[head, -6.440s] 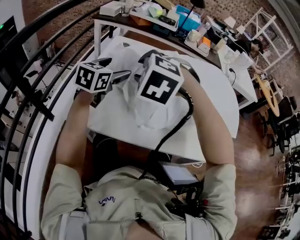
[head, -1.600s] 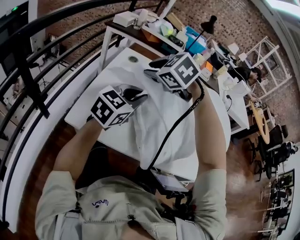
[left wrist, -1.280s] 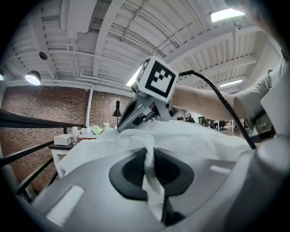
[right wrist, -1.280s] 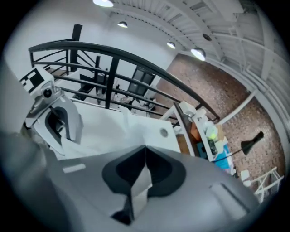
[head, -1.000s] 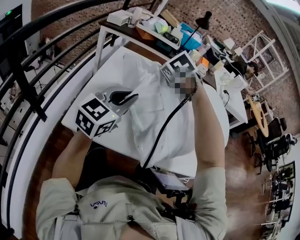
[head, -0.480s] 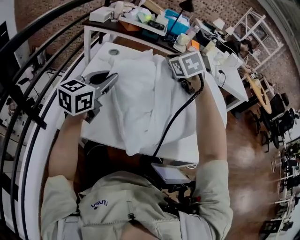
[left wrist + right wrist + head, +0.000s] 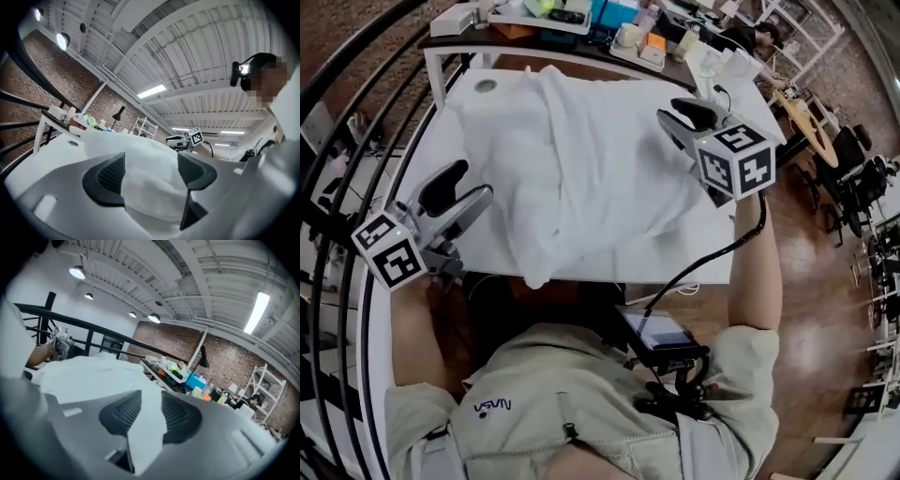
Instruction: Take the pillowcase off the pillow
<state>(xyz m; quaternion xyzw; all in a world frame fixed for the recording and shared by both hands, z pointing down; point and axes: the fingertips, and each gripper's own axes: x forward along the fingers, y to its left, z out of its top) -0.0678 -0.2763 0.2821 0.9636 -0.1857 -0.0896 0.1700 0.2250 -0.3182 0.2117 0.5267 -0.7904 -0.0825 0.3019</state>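
The white pillow in its pillowcase [image 7: 581,159] lies crumpled along the white table [image 7: 708,253], one corner hanging over the near edge. My left gripper [image 7: 466,187] hovers off the table's left edge, apart from the fabric. Its jaws have just been opening and stand wide with nothing between them; the fabric [image 7: 154,197] shows beyond them in the left gripper view. My right gripper [image 7: 670,114] is above the table's right side, by the fabric's edge. Its jaws [image 7: 151,413] have just been opening, and a flap of white fabric [image 7: 147,432] lies loose in the gap.
A cluttered desk [image 7: 581,11] stands behind the table, and another white table [image 7: 741,66] at the back right. A black railing [image 7: 337,122] curves along the left. The right gripper's cable [image 7: 712,262] hangs down to the person's waist. A round grommet [image 7: 486,85] marks the table's far left corner.
Both grippers have opened and drawn apart. The left one moved down-left off the table's edge; the right one swung right and nearer. The fabric now lies flat on the table.
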